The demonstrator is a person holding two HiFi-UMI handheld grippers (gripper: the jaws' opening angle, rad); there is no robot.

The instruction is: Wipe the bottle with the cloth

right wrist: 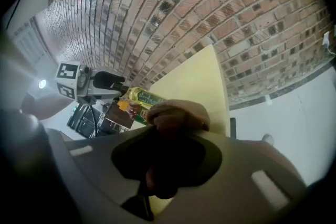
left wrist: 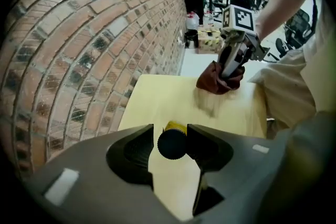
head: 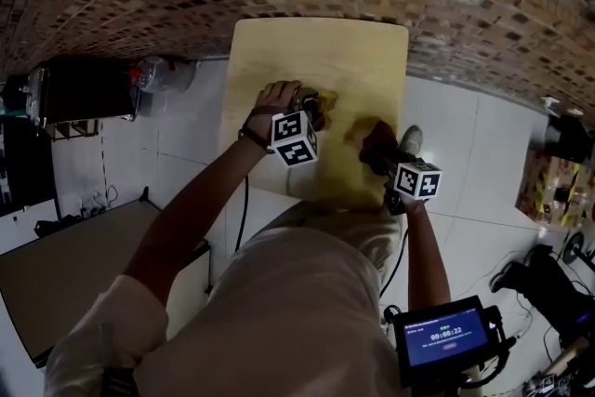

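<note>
The left gripper (left wrist: 170,129) stands open around the bottle (left wrist: 172,143); the right gripper (right wrist: 176,138) clamps the cloth (right wrist: 178,115).

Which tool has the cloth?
The right tool, clamped on the dark red cloth; the left tool only straddles the bottle cap.

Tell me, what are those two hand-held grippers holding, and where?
The right hand-held gripper pinches the dark red cloth by a bunched fold. The left hand-held gripper straddles the bottle's black cap, a gap showing: not gripped.
</note>
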